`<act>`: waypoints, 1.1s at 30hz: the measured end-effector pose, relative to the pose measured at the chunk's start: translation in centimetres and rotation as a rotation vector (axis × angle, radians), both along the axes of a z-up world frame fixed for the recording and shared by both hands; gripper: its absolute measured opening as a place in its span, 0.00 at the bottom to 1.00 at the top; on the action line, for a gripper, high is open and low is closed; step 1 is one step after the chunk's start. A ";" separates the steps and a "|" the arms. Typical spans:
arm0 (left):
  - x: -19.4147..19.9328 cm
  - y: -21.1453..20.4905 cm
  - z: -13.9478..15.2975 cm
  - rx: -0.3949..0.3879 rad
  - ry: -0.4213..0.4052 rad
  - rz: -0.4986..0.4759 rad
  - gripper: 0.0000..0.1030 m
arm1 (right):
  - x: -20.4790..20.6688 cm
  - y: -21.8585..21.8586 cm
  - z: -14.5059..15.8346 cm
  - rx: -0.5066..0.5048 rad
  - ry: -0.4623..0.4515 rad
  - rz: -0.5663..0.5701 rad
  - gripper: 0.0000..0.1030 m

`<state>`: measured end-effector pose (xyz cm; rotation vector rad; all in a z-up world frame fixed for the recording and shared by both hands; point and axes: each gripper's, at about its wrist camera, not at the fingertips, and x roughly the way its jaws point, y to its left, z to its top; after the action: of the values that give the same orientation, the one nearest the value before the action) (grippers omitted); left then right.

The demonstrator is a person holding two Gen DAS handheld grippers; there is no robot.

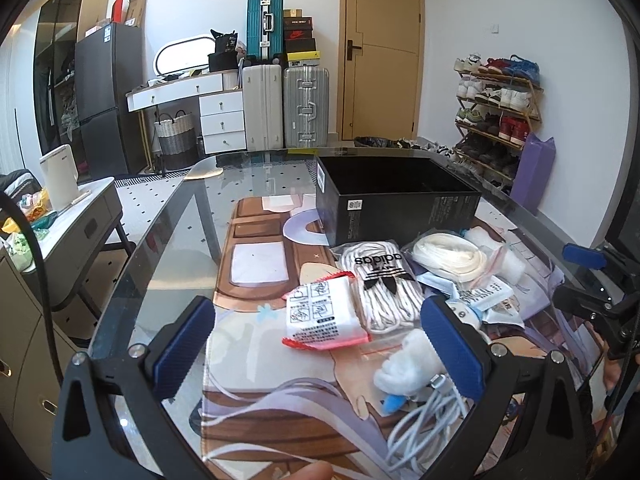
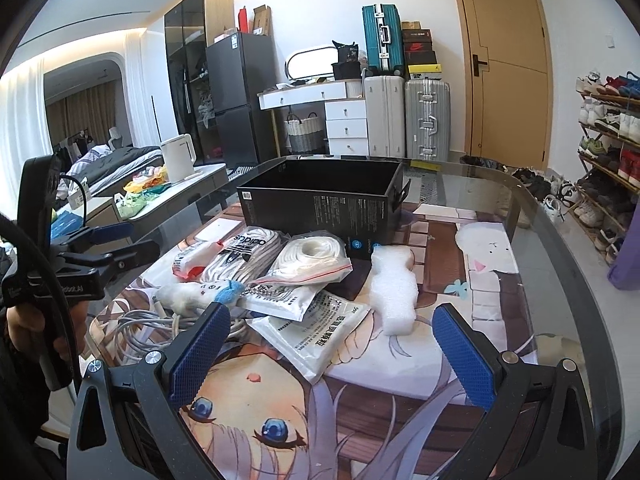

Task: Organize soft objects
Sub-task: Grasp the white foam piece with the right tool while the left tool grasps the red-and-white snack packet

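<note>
Blue ribbed pads are seen on both claws, and each claw is spread wide with nothing held between its fingers. The left gripper [image 1: 318, 344] hangs over the near part of the pile; whether its right pad touches the white plush toy [image 1: 404, 364] behind it cannot be told. The right gripper [image 2: 332, 344] is held above the flat white packets, apart from them. One container is present: a black box [image 1: 396, 196], open at the top, standing on the printed mat [image 1: 256, 360] at the far side of the pile; no contents are seen in the part of its interior that shows. The soft objects lie outside it on the mat, heaped just in front of the box. Counted in the pile: one bag of laces printed with a brand logo [image 1: 380, 284], one clear zip bag of cream cord [image 1: 450, 256], one white packet with red ends [image 1: 322, 314], one block of white foam [image 2: 394, 292] lying just beside the box, two flat white printed packets [image 2: 316, 336], one plush toy and one tangle of white cable [image 1: 424, 420]. The mat is spread on a glass table [image 1: 168, 240]. The hand on the left gripper's handle [image 2: 24, 320] is seen in the right wrist view.
</note>
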<state>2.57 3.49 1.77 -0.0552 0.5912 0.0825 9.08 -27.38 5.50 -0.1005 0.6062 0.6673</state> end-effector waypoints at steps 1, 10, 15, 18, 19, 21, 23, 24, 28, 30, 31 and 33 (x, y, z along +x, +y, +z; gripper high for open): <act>0.1 0.0 0.0 0.004 0.002 0.001 1.00 | 0.2 0.1 0.0 -0.011 0.003 -0.006 1.00; 1.4 0.6 -0.1 0.012 0.018 0.007 1.00 | 3.2 -0.7 -0.7 -0.076 0.059 -0.096 1.00; 2.3 0.8 -0.5 0.023 0.046 0.017 1.00 | 4.9 -1.2 -0.9 -0.089 0.090 -0.131 1.00; 3.1 1.0 -0.8 0.026 0.077 0.019 1.00 | 6.1 -1.0 -1.2 -0.114 0.103 -0.150 1.00; 3.3 1.0 -0.9 0.025 0.082 0.019 1.00 | 6.4 -0.9 -1.2 -0.123 0.109 -0.154 1.00; 3.8 1.1 -1.1 0.024 0.101 0.018 1.00 | 7.1 -0.7 -1.3 -0.139 0.122 -0.160 0.99; 4.2 1.2 -1.2 0.020 0.113 0.015 1.00 | 7.7 -0.5 -1.4 -0.156 0.132 -0.165 0.99; 4.5 1.3 -1.3 0.020 0.121 0.016 1.00 | 8.0 -0.4 -1.5 -0.163 0.139 -0.169 0.97; 5.1 1.8 -1.7 0.001 0.153 0.010 0.99 | 9.0 0.1 -2.4 -0.181 0.171 -0.175 0.95; 5.1 2.0 -1.9 -0.002 0.159 0.013 0.99 | 9.3 0.3 -2.7 -0.181 0.185 -0.170 0.93; 5.1 2.0 -1.9 -0.002 0.162 0.011 0.99 | 9.3 0.4 -2.8 -0.180 0.190 -0.166 0.93; 5.1 2.1 -2.1 0.006 0.174 0.011 0.97 | 9.6 0.9 -3.1 -0.187 0.196 -0.161 0.92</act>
<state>7.69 5.62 -0.32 -0.0461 0.7642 0.1006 18.64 -26.53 2.35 -0.1596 0.8560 0.4665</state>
